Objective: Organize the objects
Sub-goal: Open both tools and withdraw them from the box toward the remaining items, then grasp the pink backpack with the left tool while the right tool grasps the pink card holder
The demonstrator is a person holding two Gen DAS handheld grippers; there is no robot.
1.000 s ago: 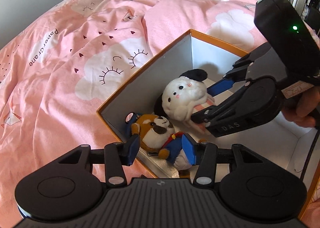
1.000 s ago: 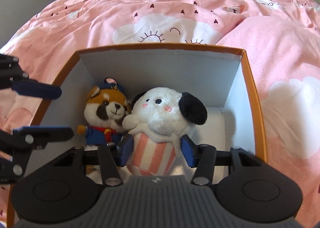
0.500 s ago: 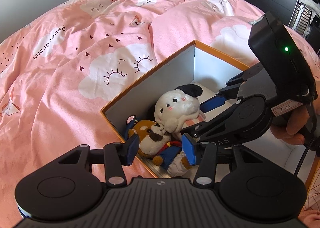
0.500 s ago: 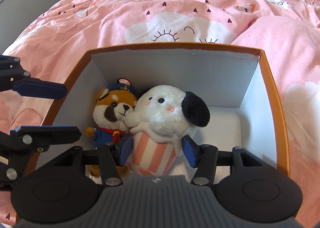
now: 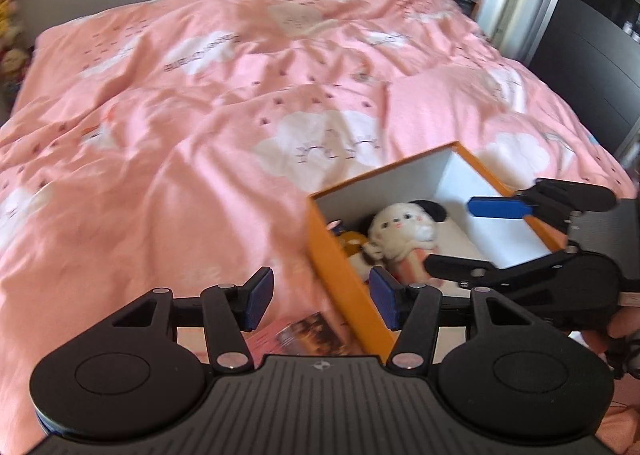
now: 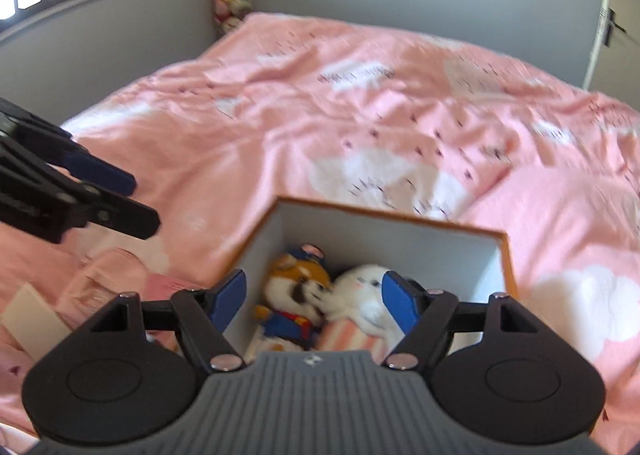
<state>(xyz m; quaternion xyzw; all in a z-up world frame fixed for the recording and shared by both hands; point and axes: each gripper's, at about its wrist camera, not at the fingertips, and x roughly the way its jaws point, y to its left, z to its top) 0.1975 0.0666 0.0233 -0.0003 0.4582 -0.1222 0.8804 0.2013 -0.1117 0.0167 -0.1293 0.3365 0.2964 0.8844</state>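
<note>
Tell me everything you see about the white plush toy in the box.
The white plush toy is soft and fluffy, with a white head, pink cheeks, one black ear and a pink-and-white striped body. It sits upright inside the orange box, pressed against the brown plush toy. No fingers touch it.

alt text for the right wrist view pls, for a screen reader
Two plush toys, a red panda in a blue sailor suit and a white puppy with a striped body, sit side by side in an orange-edged box on a pink bedspread. The right gripper is open above them, holding nothing; the left gripper, also open, enters at left.
</note>
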